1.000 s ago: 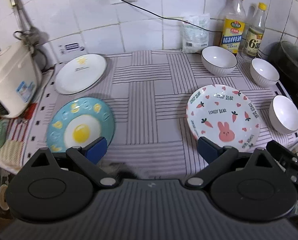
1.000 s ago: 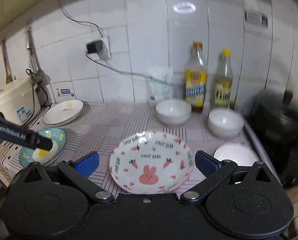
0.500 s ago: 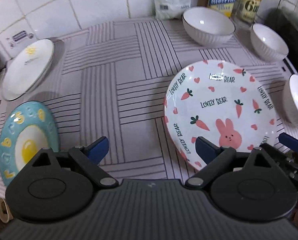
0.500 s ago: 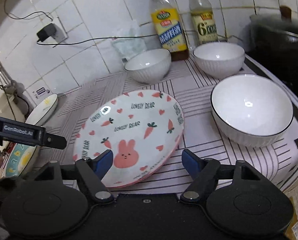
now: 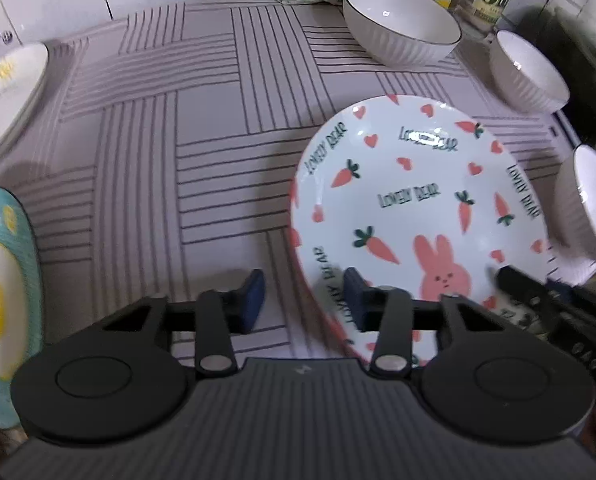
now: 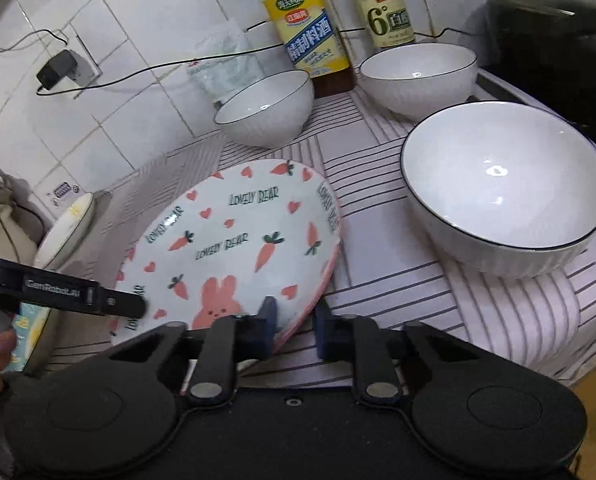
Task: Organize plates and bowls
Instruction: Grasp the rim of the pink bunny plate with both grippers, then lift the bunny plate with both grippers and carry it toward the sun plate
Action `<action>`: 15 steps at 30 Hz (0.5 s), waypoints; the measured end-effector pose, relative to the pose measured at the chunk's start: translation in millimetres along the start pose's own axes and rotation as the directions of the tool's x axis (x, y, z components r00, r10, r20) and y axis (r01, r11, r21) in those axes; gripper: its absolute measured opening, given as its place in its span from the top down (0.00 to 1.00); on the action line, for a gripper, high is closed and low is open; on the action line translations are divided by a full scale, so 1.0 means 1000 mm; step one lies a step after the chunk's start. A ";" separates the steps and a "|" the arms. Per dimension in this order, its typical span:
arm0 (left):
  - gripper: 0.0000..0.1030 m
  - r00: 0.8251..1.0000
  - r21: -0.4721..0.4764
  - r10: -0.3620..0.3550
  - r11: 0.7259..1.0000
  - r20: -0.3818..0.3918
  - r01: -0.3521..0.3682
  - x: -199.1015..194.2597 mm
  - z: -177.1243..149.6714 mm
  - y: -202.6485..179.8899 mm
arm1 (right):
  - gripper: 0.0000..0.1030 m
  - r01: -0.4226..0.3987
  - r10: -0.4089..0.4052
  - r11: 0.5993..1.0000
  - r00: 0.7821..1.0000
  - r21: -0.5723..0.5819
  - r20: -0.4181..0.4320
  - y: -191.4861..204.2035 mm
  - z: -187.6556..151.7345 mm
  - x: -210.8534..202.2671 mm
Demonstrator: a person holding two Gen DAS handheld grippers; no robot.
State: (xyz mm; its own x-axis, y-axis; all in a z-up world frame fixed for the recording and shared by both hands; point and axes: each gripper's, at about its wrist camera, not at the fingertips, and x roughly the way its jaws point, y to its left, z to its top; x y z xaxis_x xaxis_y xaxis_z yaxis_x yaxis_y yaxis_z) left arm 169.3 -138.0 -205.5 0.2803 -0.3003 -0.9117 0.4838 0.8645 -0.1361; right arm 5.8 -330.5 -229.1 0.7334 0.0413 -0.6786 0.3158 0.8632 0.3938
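The rabbit-and-carrot plate (image 5: 414, 200) lies on the striped mat, also in the right wrist view (image 6: 233, 240). My left gripper (image 5: 304, 300) straddles its near left rim, jaws half closed with a gap left. My right gripper (image 6: 295, 326) straddles its near right rim, jaws narrowed around the edge with a gap left. Three white bowls stand at the right: near (image 6: 506, 192), far right (image 6: 418, 76), far middle (image 6: 265, 108). An egg plate (image 5: 1, 300) and a white sun plate (image 5: 5, 88) lie at the left.
Two bottles (image 6: 310, 28) and a clear bag (image 6: 221, 56) stand against the tiled wall. A black pot (image 6: 554, 36) is at the far right. A rice cooker (image 6: 1, 236) stands at the left. The mat's front edge drops off near me.
Both grippers moved down and forward to the rabbit plate's near rim. Both sets of jaws narrowed around the rim from wide open.
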 end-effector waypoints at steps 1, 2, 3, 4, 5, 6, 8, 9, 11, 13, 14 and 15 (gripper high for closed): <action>0.71 1.000 -0.014 -0.017 1.000 -0.001 0.017 0.001 0.000 0.001 | 0.79 -0.003 0.003 1.000 1.000 0.001 0.001 0.000 0.000 0.001; 0.73 1.000 -0.022 -0.027 0.999 -0.001 0.027 0.001 0.000 0.001 | 0.79 -0.008 0.008 1.000 1.000 0.009 0.003 -0.001 0.000 0.002; 0.73 1.000 -0.025 -0.032 0.999 0.001 0.032 0.002 0.000 0.000 | 0.79 -0.015 0.015 1.000 1.000 0.021 0.006 -0.003 -0.001 0.002; 0.74 0.999 -0.029 -0.036 0.999 0.004 0.036 0.004 0.000 -0.001 | 0.79 -0.020 0.020 0.999 1.000 0.027 0.010 -0.004 -0.001 0.003; 0.74 0.999 -0.036 -0.045 0.998 0.008 0.045 0.005 -0.001 -0.001 | 0.79 -0.023 0.023 0.999 1.000 0.028 0.013 -0.005 -0.002 0.003; 0.73 0.998 -0.044 -0.057 0.997 0.011 0.057 0.007 -0.001 0.000 | 0.79 -0.025 0.024 0.999 1.000 0.023 0.014 -0.005 -0.002 0.003; 0.73 0.998 -0.067 -0.066 0.995 0.024 0.067 0.007 -0.002 0.000 | 0.78 -0.031 0.031 0.999 0.999 0.013 0.017 -0.005 -0.002 0.004; 0.73 0.997 -0.068 -0.066 0.995 0.028 0.068 0.007 -0.003 0.000 | 0.77 -0.037 0.036 0.999 0.999 0.006 0.017 -0.006 -0.002 0.004; 0.73 0.997 -0.056 -0.068 0.996 0.032 0.070 0.007 -0.003 0.000 | 0.77 -0.051 0.051 0.999 0.999 0.001 0.017 -0.008 -0.002 0.005; 0.74 0.997 -0.051 -0.070 0.996 0.026 0.071 0.006 -0.003 0.001 | 0.77 -0.053 0.053 0.998 0.999 -0.014 0.011 -0.007 0.000 0.005; 0.74 0.998 -0.050 -0.062 0.997 0.018 0.063 0.005 -0.003 0.001 | 0.76 -0.048 0.048 0.999 0.999 -0.026 0.008 -0.006 0.000 0.005; 0.74 0.999 -0.049 -0.049 0.998 0.013 0.050 0.003 -0.004 0.000 | 0.76 -0.043 0.043 0.998 0.999 -0.046 0.003 -0.004 0.001 0.005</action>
State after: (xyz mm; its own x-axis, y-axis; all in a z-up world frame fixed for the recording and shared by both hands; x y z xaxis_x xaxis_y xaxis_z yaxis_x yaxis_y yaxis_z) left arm 167.4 -137.4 -210.1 0.2673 -0.3477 -0.8987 0.4555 0.8674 -0.2001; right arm 9.2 -334.1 -233.8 0.7483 0.0766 -0.6589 0.2564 0.8827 0.3939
